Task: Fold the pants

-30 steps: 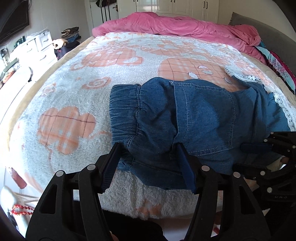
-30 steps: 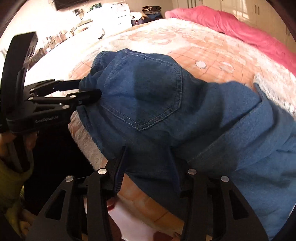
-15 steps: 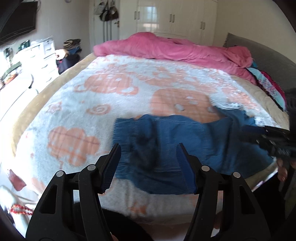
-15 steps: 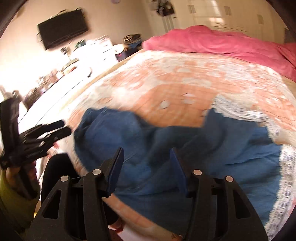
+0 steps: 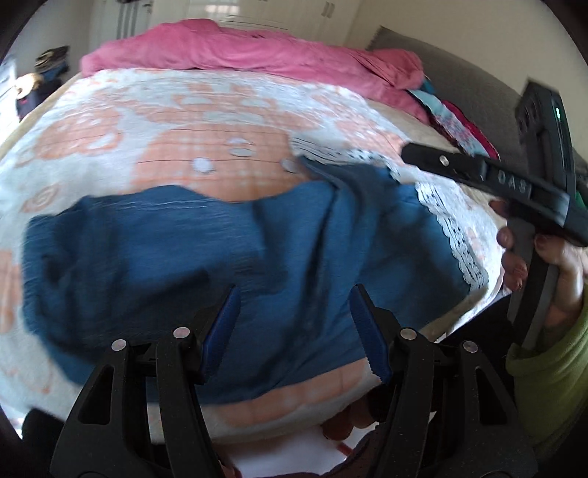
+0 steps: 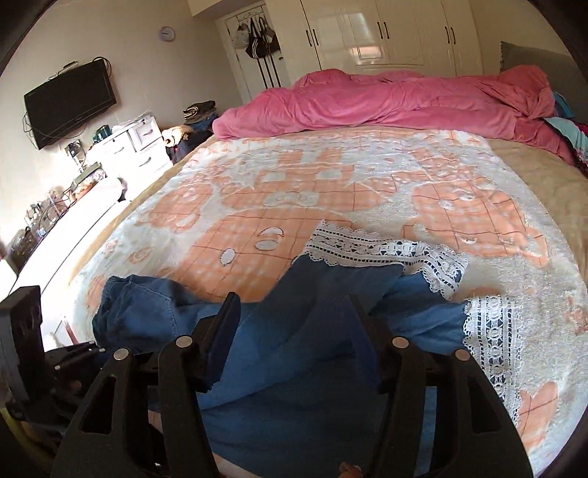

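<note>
Pants (image 5: 228, 257) now lie released on the blanket (image 5: 220, 121); left gripper (image 5: 294, 323) and right gripper (image 6: 290, 323), at 6 o'clock, have lifted clear, both spread.

A sunlit bedroom, with a large bed filling most of the view.

The bed (image 6: 533, 176) wears a white fleece blanket (image 6: 367, 176) patterned in orange checks, and a pink duvet (image 6: 386, 103) lies bunched along its far side. Behind stands a glossy cream wardrobe (image 6: 386, 33) with dark handles; bags (image 6: 259, 40) hang on a door beside it. A black television (image 6: 70, 103) is mounted on the left wall, below a small round clock (image 6: 167, 34). A white chest of drawers (image 6: 136, 143) and a cluttered white desk (image 6: 62, 228) run along that wall in strong light. A grey headboard (image 5: 459, 84) rises on the right.
</note>
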The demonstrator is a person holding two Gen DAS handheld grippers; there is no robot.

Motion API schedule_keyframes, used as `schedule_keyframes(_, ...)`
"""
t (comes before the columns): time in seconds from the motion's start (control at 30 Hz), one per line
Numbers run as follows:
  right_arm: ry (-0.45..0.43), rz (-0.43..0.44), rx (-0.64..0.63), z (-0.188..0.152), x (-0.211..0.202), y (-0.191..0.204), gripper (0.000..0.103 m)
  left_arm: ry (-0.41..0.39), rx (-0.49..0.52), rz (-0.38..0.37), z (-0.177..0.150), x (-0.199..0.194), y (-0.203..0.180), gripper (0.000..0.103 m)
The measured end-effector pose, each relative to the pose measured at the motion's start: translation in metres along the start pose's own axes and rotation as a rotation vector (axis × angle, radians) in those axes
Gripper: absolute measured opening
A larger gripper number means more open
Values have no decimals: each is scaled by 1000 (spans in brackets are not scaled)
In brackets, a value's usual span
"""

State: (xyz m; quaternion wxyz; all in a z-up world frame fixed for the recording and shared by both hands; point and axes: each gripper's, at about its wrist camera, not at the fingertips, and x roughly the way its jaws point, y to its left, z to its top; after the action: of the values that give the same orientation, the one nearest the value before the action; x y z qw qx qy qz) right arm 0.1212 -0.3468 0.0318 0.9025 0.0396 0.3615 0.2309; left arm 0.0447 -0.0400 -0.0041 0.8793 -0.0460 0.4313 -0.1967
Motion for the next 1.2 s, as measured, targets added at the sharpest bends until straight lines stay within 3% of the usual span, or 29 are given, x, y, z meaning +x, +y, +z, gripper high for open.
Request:
schedule_keyframes(0.07, 10, -16, -4, 3, 4, -4, 57, 14, 22, -22, 3, 13, -6, 52)
schedule_keyframes(0.13, 21, -28, -9, 6, 10, -7, 57, 44, 15, -39, 8, 30, -7, 44)
schedule_keyframes(0.3, 61, -58, -48, 17, 31, -7, 57, 95, -76, -94, 18, 63, 3, 35)
schedule_keyframes(0.43, 116, -80, -66, 31, 64, -7, 57, 37, -100, -141, 16, 62, 5, 22)
schedule_keyframes(0.5, 147, -72, -42, 36, 80, -8, 57, 28, -101, -199, 15, 60, 3, 15)
schedule_keyframes(0.53, 165, -73, -41, 41, 91, -7, 57, 28, -93, -233, 13, 59, 0, 5)
schedule_keyframes(0.63, 195, -125, -95, 53, 118, 3, 57, 35, -48, -263, 6, 60, -12, 4)
schedule_keyframes(0.73, 233, -185, -111, 64, 148, 6, 67, 44, -34, -261, 3, 64, -15, 4)
schedule_keyframes(0.87, 277, -270, -154, 67, 185, 3, 68, 38, -23, -258, 3, 66, -15, 4)
schedule_keyframes(0.93, 285, -281, -123, 64, 196, -7, 59, 36, -12, -255, 2, 65, -16, 4)
schedule_keyframes(1.0, 273, -277, -105, 63, 197, -16, 23, 27, 4, -247, 2, 63, -18, 4)
schedule_keyframes(1.03, 262, -271, -98, 64, 194, -20, 14, 24, 8, -244, 2, 62, -18, 4)
schedule_keyframes(1.07, 253, -255, -75, 66, 187, -24, 9, 20, 8, -242, 2, 61, -18, 4)
schedule_keyframes(1.2, 170, -179, 26, 74, 150, -43, 9, 5, 0, -240, 1, 53, -10, 11)
